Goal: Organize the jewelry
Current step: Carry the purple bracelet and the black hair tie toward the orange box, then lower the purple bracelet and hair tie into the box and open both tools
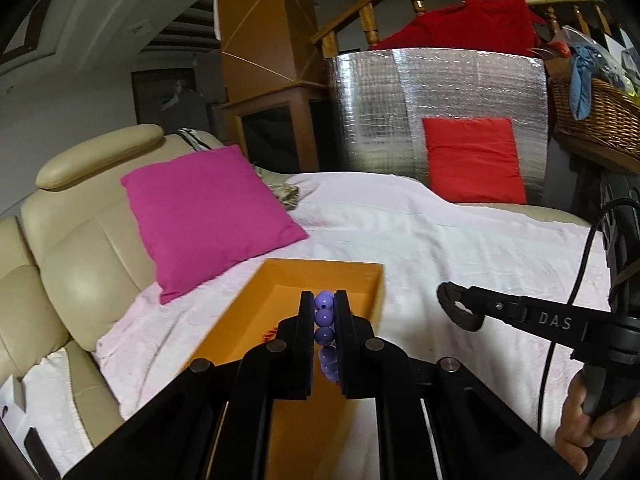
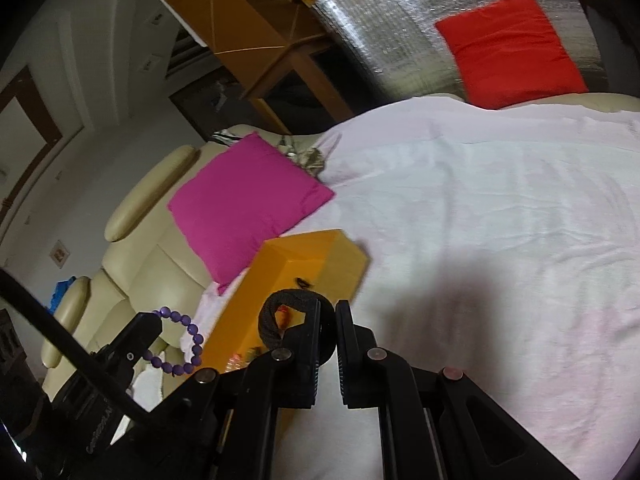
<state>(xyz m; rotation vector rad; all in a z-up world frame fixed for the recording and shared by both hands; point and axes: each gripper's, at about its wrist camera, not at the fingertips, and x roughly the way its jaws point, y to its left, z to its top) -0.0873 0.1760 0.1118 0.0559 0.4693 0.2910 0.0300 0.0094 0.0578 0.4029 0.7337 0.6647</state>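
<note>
My left gripper (image 1: 324, 299) is shut on a purple bead bracelet (image 1: 324, 317) and holds it over the open orange box (image 1: 276, 304). The same bracelet (image 2: 185, 342) hangs as a loop from the left gripper (image 2: 151, 320) at the lower left of the right wrist view. My right gripper (image 2: 330, 306) is shut on a dark braided bracelet (image 2: 271, 320), just right of the orange box (image 2: 304, 266). In the left wrist view the right gripper (image 1: 466, 294) holds the dark bracelet (image 1: 456, 309) above the sheet. Small items lie inside the box, too small to name.
The box sits on a white sheet (image 1: 460, 240) spread over a cream sofa (image 1: 80, 248). A pink cushion (image 1: 208, 212) leans left of the box, and a red cushion (image 1: 474, 160) rests against a silver foil panel (image 1: 400, 108). A wicker basket (image 1: 596, 112) stands far right. A hand (image 1: 588, 428) grips the right handle.
</note>
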